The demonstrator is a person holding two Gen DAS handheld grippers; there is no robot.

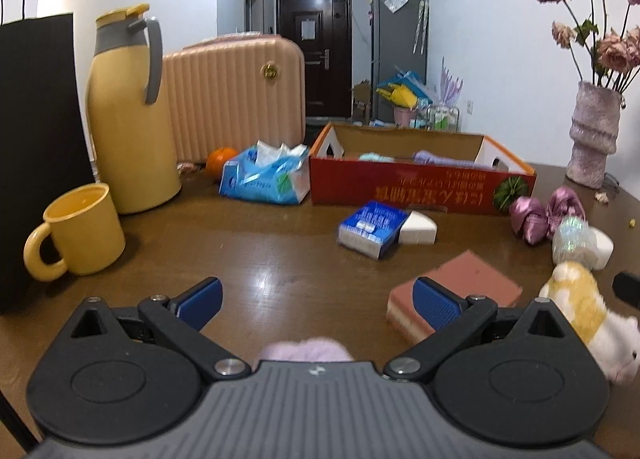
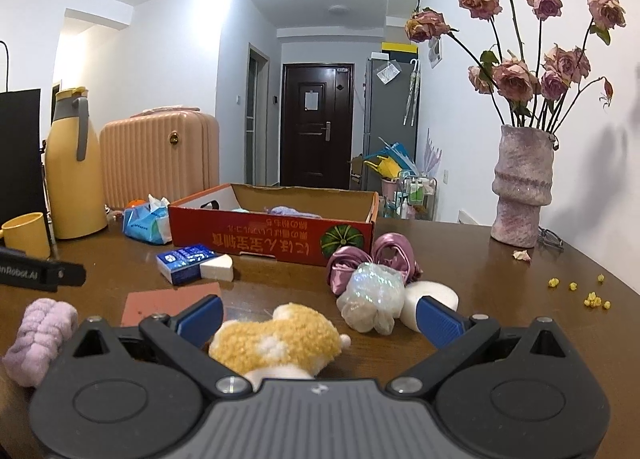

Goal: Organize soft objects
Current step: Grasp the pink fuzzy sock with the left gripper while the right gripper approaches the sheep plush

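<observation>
My left gripper (image 1: pixel 318 305) is open low over the brown table; a lilac fluffy headband (image 1: pixel 306 349) lies close to its base, between the jaws and mostly hidden. My right gripper (image 2: pixel 320 319) is also open, with a yellow-and-white plush toy (image 2: pixel 276 339) lying between its fingers, ungripped. The headband (image 2: pixel 40 335) lies to its left. A red cardboard box (image 1: pixel 420 183) (image 2: pixel 272 237) stands behind, holding lilac (image 1: pixel 440 158) and mint (image 1: pixel 374 157) cloths. Purple satin scrunchies (image 2: pixel 376 255), a shimmery pouf (image 2: pixel 372 297), a round white sponge (image 2: pixel 438 293) and a pink sponge block (image 1: pixel 468 287) lie in front of the box.
A blue tissue packet (image 1: pixel 370 227) and a white wedge sponge (image 1: pixel 418 227) lie before the box. At the left are a yellow mug (image 1: pixel 80 231), a yellow flask (image 1: pixel 128 115), a pink case (image 1: pixel 236 95) and a black panel (image 1: pixel 36 139). A vase of dried roses (image 2: pixel 522 187) stands right.
</observation>
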